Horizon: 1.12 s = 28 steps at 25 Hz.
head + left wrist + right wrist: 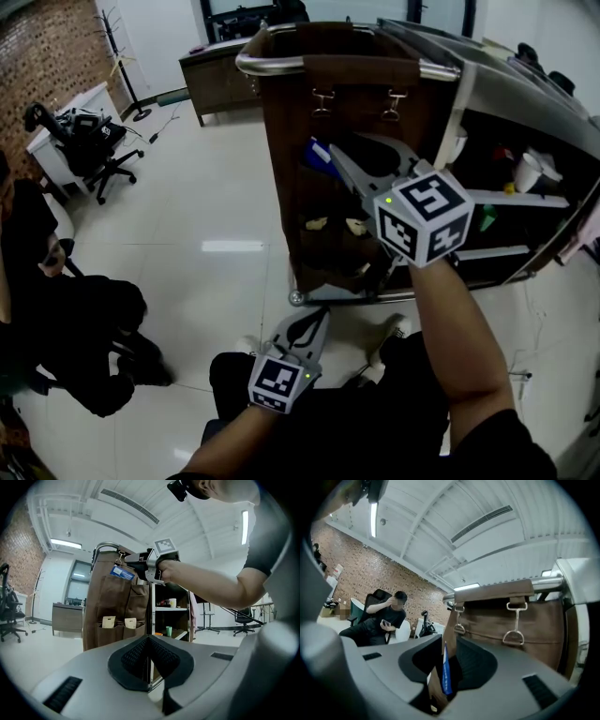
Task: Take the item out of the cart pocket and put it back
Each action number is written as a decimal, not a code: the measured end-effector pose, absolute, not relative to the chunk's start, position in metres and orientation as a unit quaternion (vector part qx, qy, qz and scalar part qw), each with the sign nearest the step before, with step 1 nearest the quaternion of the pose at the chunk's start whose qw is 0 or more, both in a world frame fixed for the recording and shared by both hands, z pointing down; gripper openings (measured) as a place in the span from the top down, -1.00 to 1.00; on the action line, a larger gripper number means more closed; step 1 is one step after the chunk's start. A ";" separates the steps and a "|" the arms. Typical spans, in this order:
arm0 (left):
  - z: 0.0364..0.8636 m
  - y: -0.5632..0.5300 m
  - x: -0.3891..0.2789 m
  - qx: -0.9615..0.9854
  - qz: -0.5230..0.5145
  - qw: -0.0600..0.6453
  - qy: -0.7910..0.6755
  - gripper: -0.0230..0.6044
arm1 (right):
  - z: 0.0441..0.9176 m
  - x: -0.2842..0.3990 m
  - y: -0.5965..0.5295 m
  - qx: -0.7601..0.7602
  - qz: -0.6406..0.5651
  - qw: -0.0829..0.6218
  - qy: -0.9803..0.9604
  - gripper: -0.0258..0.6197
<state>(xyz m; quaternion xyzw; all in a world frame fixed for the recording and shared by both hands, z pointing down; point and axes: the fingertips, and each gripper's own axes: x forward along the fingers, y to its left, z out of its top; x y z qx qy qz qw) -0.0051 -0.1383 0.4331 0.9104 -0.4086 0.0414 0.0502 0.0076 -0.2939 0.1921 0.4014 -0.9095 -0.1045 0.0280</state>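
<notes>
**Open floor left, cart crowding right**

The glossy white tiled floor [216, 187] lies open left of the tall brown fabric pocket organizer [286, 187], which hangs from the cart's chrome handle bar [267, 64] by metal clips [322, 101]. Right of it, cluttered cart shelves [525, 199] block the way. A seated person in black [94, 309] fills the near left, and a black office chair [94, 155] the far left.

We log the item [318, 154]: flat, blue, white label on one face, tilted, held between the right gripper [334, 161] jaws, high against the brown fabric cart pocket panel [286, 202], near its left edge
</notes>
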 end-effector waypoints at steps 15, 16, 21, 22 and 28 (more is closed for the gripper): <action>0.432 -0.139 -0.004 0.910 0.040 0.056 -0.408 0.93 | 0.248 -0.007 -0.322 0.400 -0.096 0.133 -0.902 0.63; 0.432 -0.139 -0.004 0.910 0.040 0.055 -0.408 0.93 | 0.247 -0.007 -0.322 0.400 -0.096 0.131 -0.902 0.64; 0.432 -0.138 -0.005 0.910 0.040 0.056 -0.408 0.93 | 0.248 -0.008 -0.320 0.395 -0.098 0.133 -0.904 0.84; 0.432 -0.138 -0.005 0.910 0.040 0.056 -0.408 0.93 | 0.247 -0.008 -0.319 0.393 -0.096 0.132 -0.905 0.85; 0.434 -0.139 -0.004 0.911 0.041 0.053 -0.407 0.93 | 0.230 -0.002 -0.316 0.380 -0.067 0.101 -0.917 0.87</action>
